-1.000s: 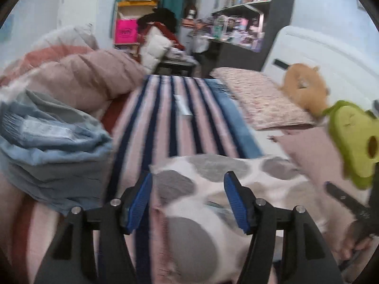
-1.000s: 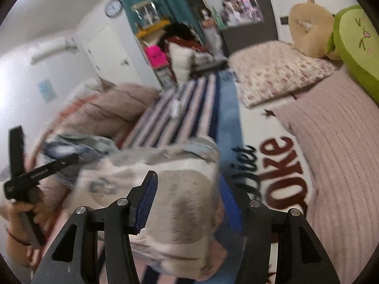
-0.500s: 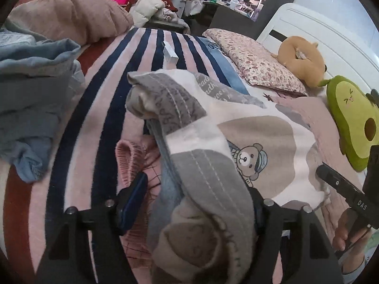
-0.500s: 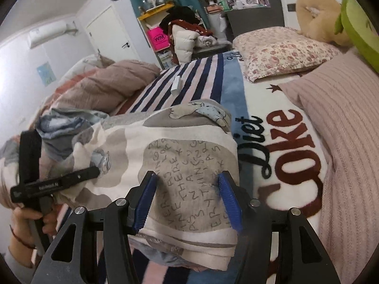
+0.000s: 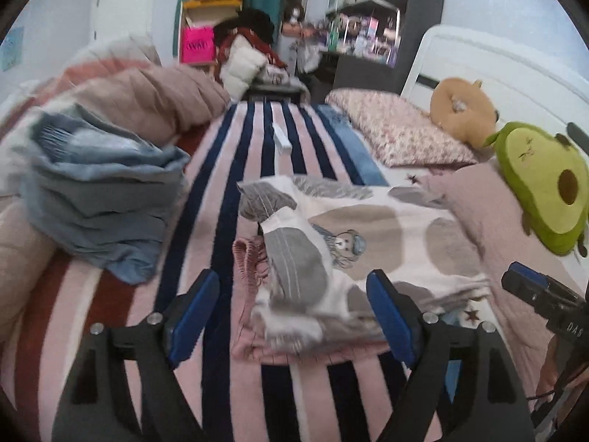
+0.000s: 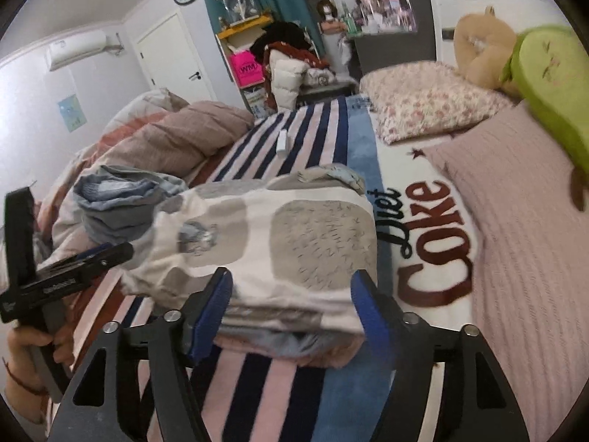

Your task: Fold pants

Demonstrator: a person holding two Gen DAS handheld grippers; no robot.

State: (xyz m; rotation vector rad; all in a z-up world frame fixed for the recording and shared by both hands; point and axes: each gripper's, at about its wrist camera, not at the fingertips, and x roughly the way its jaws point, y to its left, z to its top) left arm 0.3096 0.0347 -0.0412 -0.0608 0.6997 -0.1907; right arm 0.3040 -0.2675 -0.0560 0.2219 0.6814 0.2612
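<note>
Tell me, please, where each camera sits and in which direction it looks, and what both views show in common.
Left wrist: on the left gripper, looking down the bed over the folded pants; own open jaws, plus the right gripper at the right edge.
Right wrist: on the right gripper, looking over the pants; own open jaws, plus the left gripper and hand at the left.
Shared: pants, striped blanket, avocado plush.

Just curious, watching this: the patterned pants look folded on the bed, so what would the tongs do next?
Probably back both tongs away. The pants lie folded in a stack on the striped blanket, and the left tongs and right tongs have just been opening, their pads no longer pressing the cloth.
</note>
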